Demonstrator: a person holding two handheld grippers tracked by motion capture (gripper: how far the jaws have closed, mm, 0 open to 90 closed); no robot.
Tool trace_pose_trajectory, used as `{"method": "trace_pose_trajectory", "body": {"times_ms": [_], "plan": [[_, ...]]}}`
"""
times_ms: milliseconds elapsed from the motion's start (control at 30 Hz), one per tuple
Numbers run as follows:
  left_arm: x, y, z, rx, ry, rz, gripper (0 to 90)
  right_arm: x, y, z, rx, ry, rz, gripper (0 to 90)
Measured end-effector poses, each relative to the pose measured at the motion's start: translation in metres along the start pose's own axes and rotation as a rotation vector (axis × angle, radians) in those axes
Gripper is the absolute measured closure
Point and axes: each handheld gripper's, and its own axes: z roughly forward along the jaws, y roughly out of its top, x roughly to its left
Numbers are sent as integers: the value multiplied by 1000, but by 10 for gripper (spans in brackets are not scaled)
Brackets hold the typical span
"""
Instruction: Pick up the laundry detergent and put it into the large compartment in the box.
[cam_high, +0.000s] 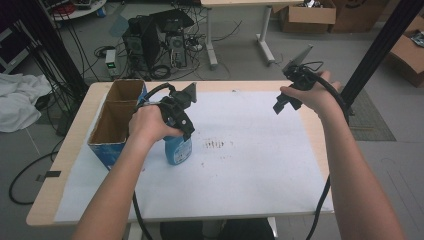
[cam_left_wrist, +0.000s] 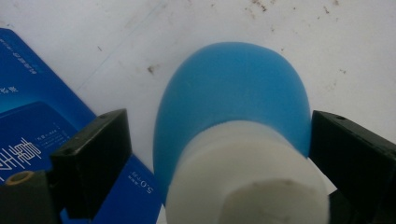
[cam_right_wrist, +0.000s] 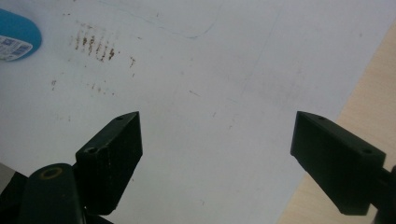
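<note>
On the wooden surface (cam_high: 310, 135) covered by a white paper sheet (cam_high: 250, 175), the open blue cardboard box (cam_high: 115, 120) stands just beside the upright blue plastic bottle with a white cap (cam_high: 177, 150), apparently so the left tongs (cam_left_wrist: 219, 154), spread around its neck without clamping, can take it, while the right tongs (cam_right_wrist: 217, 158) hover open and empty.

Lab or workshop: bare grey floor, desktop computer towers (cam_high: 155, 42) on the floor with tangled cables (cam_high: 165, 70), power strip (cam_high: 111, 61), cardboard boxes (cam_high: 307, 15), black metal frame posts (cam_high: 380, 47), paper-covered table (cam_high: 240, 145).
</note>
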Motion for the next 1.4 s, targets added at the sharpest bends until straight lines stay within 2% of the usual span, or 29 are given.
{"method": "trace_pose_trajectory", "body": {"times_ms": [500, 600, 833, 1033, 1400], "plan": [[-1, 0, 1, 10, 6, 17, 165, 0, 0, 1, -3, 4, 4, 168], [-1, 0, 0, 6, -4, 7, 203, 0, 0, 1, -4, 7, 4, 168], [-1, 0, 0, 2, -4, 14, 257, 0, 1, 1, -7, 7, 8, 168], [-1, 1, 0, 5, -7, 12, 271, 0, 0, 1, -7, 6, 9, 168], [1, 2, -1, 3, -15, 2, 352, -1, 0, 2, -10, 7, 1, 168]]}}
